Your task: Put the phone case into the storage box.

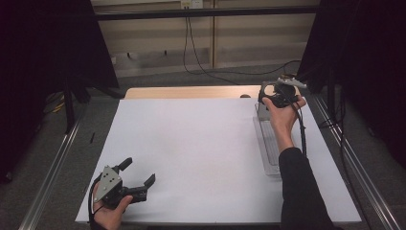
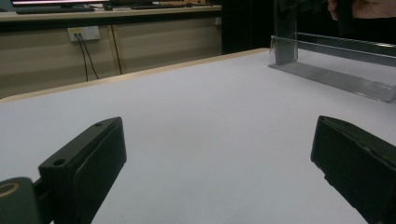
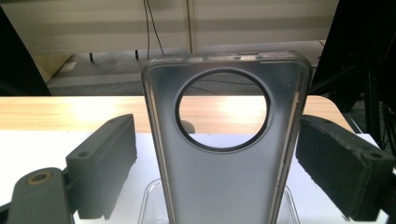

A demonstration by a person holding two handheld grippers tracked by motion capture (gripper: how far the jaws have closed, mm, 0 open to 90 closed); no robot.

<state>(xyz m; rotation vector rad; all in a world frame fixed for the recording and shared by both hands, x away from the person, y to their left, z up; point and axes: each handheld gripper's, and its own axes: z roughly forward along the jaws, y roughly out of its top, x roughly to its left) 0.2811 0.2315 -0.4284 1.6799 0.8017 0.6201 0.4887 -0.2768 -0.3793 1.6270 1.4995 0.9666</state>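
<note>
A translucent grey phone case [image 3: 219, 186] with a large round camera hole stands upright in a clear plastic rack [image 1: 270, 148] at the table's far right. My right gripper [image 3: 217, 135] is open, its jaws on either side of the case. A narrow gap shows at the left jaw, while the right jaw sits at the case's edge. In the high view a hand holds this right gripper [image 1: 268, 96] over the rack's far end. My left gripper [image 1: 140, 171] rests low at the near left, open and holding nothing, and its jaws frame bare white sheet [image 2: 219, 154].
A white sheet [image 1: 191, 153] covers the table, with a wooden strip [image 1: 191, 92] bare at the far edge. The long rack [image 2: 336, 77] lies along the right side. Cables hang down the back wall. Dark frames stand on both sides.
</note>
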